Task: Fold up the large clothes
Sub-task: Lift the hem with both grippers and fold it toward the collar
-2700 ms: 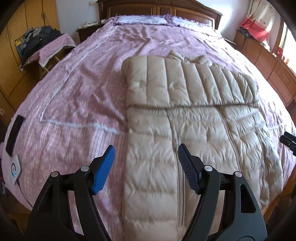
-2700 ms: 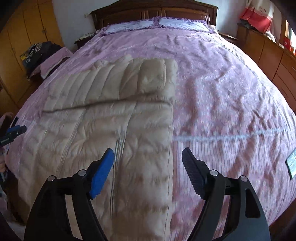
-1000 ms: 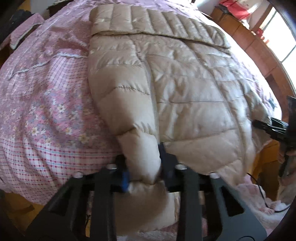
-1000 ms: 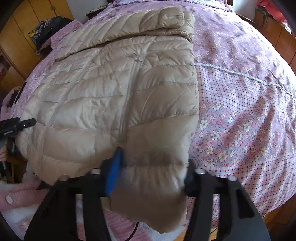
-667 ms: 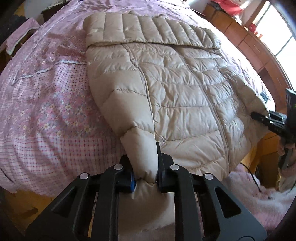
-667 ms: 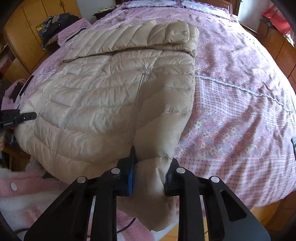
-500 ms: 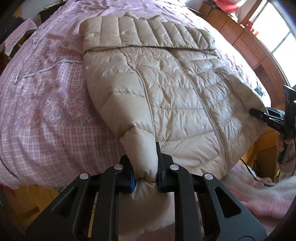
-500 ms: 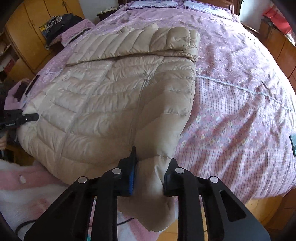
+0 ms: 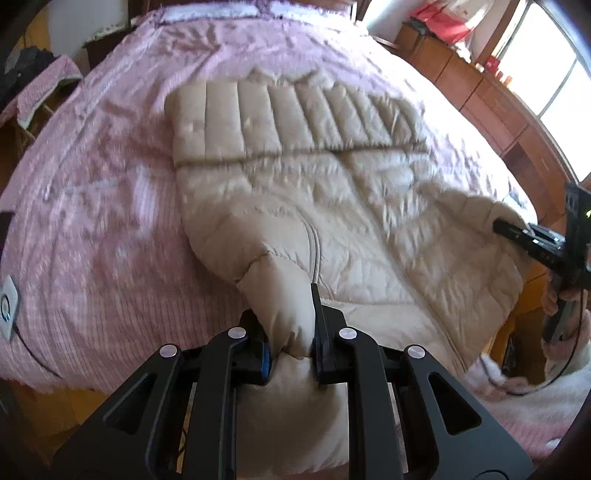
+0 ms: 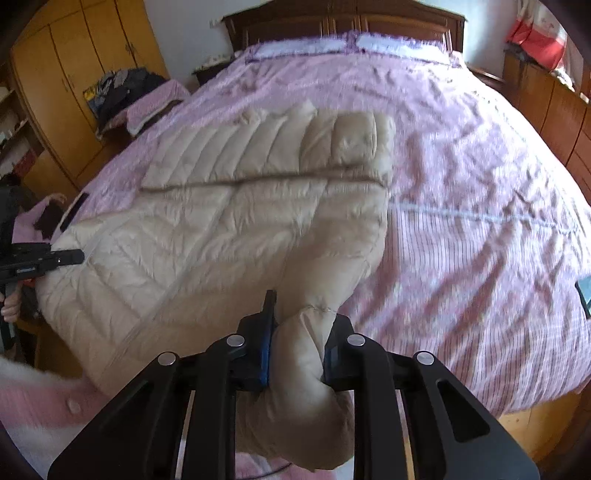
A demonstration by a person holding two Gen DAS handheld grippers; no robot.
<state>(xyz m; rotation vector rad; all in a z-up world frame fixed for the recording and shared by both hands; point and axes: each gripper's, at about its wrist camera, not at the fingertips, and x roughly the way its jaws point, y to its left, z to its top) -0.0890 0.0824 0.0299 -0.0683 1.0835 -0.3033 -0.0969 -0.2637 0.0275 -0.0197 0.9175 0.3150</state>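
Observation:
A beige quilted down jacket lies on the pink bed, its top part folded over into a band at the far end. My left gripper is shut on the near left corner of the hem, which bunches up between the pads and stands lifted off the bed. In the right wrist view my right gripper is shut on the near right corner of the same jacket, also raised. Each gripper shows at the edge of the other's view: the right gripper and the left gripper.
The pink bedspread covers a wide bed with a dark wooden headboard. Wooden wardrobes stand on the left, low cabinets on the right. A small white device lies at the bed's left edge. A pink fluffy sleeve shows below.
The right jaws have closed on the hem corner. Both grippers have risen with the corners, lifting the jacket's near edge, and both views now take in more of the far bed.

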